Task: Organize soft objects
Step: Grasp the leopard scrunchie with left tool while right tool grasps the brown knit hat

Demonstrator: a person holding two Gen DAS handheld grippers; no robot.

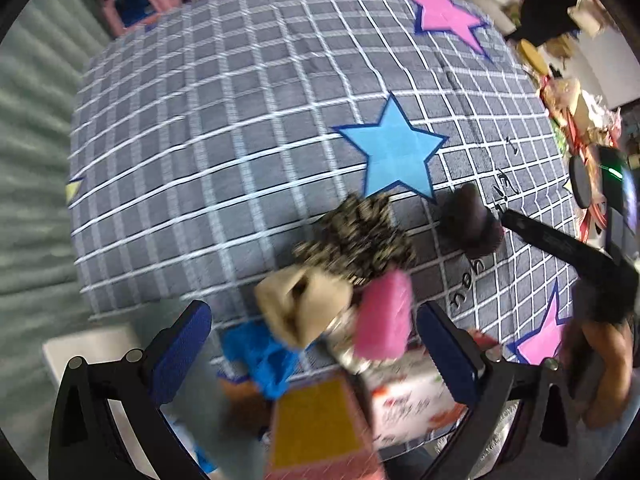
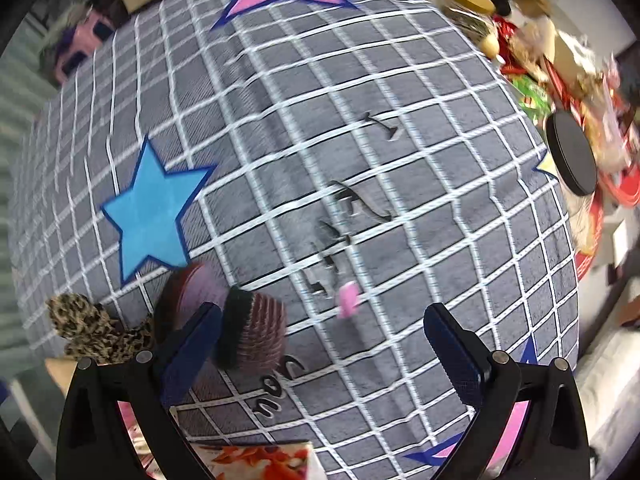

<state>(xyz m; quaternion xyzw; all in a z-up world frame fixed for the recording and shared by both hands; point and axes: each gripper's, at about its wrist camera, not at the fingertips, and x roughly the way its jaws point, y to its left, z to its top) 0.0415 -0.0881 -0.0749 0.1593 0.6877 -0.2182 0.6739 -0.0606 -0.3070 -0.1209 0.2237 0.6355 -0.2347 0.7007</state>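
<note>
Soft objects lie near the front edge of a grey checked rug (image 1: 240, 140). In the left wrist view I see a leopard-print cloth (image 1: 356, 240), a beige plush piece (image 1: 300, 304), a pink sponge-like block (image 1: 384, 316), a blue fabric item (image 1: 260, 356) and a dark maroon ribbed knit piece (image 1: 472, 220). My left gripper (image 1: 316, 352) is open, above the blue item and boxes. My right gripper (image 2: 320, 344) is open and empty; the ribbed knit piece (image 2: 252, 332) lies just inside its left finger. The leopard cloth (image 2: 92, 332) lies further left. A small pink item (image 2: 348, 298) sits ahead on the rug (image 2: 400, 160).
A yellow-and-pink box (image 1: 320, 428) and a white printed box (image 1: 412, 400) sit at the rug's near edge. A pink stool (image 1: 140, 0) stands far left. Jars, a black round lid (image 2: 572, 156) and cluttered packets line the right edge. The right gripper's arm (image 1: 560, 248) crosses the right side.
</note>
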